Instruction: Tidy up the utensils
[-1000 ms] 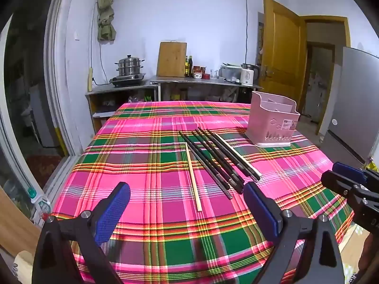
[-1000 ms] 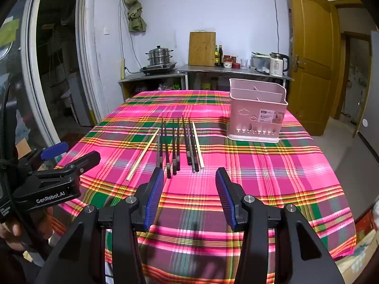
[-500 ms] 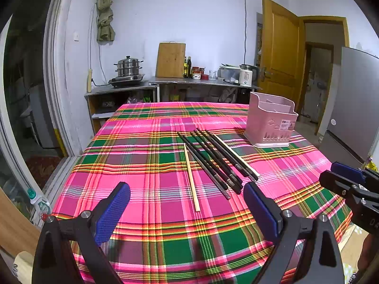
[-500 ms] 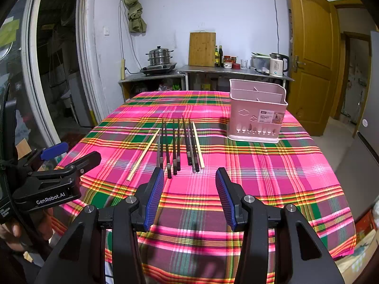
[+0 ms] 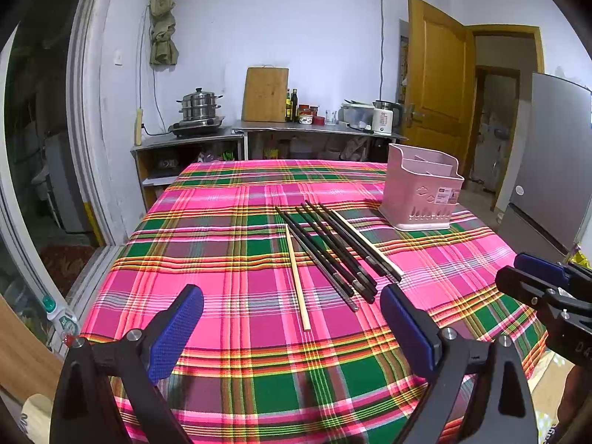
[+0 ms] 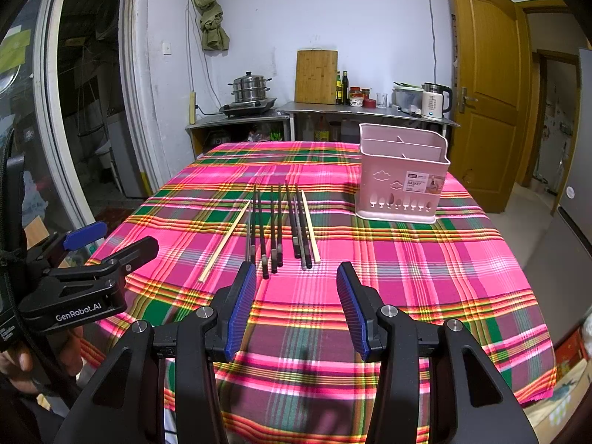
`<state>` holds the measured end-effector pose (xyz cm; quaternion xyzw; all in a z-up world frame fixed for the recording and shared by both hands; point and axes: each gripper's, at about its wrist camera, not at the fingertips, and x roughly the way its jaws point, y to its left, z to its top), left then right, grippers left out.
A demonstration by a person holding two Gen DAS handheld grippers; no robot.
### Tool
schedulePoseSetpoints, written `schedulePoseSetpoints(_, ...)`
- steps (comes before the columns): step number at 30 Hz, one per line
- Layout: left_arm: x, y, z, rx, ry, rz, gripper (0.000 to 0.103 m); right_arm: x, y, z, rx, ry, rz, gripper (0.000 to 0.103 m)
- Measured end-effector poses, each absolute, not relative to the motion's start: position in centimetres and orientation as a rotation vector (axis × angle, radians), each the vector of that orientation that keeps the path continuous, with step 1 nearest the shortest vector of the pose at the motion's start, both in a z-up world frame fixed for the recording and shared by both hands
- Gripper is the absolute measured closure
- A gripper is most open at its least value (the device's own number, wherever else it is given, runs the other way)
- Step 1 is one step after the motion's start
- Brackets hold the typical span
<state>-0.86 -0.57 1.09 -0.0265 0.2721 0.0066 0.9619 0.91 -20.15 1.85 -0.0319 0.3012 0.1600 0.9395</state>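
Several dark chopsticks (image 5: 333, 248) (image 6: 275, 229) lie side by side on the plaid tablecloth (image 5: 222, 244) (image 6: 407, 259), with a pale wooden one (image 5: 296, 277) (image 6: 224, 242) at the left and another pale one (image 6: 310, 225) at the right of the row. A pink utensil basket (image 5: 423, 194) (image 6: 401, 181) with empty compartments stands beyond them to the right. My left gripper (image 5: 292, 327) is open and empty, held above the table's near edge. My right gripper (image 6: 296, 305) is open and empty, just short of the chopsticks' near ends.
A counter (image 6: 370, 113) with a steamer pot (image 6: 251, 88), cutting board (image 6: 316, 76), bottles and kettle (image 6: 434, 100) stands behind the table. A yellow door (image 6: 488, 85) is at the right. A glass door frame (image 6: 55, 111) runs along the left.
Both grippers stay open and nearly still; the left view has shifted only slightly. The chopsticks and basket have not moved.
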Motion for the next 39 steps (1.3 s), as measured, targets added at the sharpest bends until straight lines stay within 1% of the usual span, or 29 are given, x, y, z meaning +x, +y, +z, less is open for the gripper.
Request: schedulePoseSetpoints(39,-0.88,-0.97,0.7,-0.057,0.555,0.01,0.006,0.58,-20.1,1.42,-0.064,0.624,0.328,0.057)
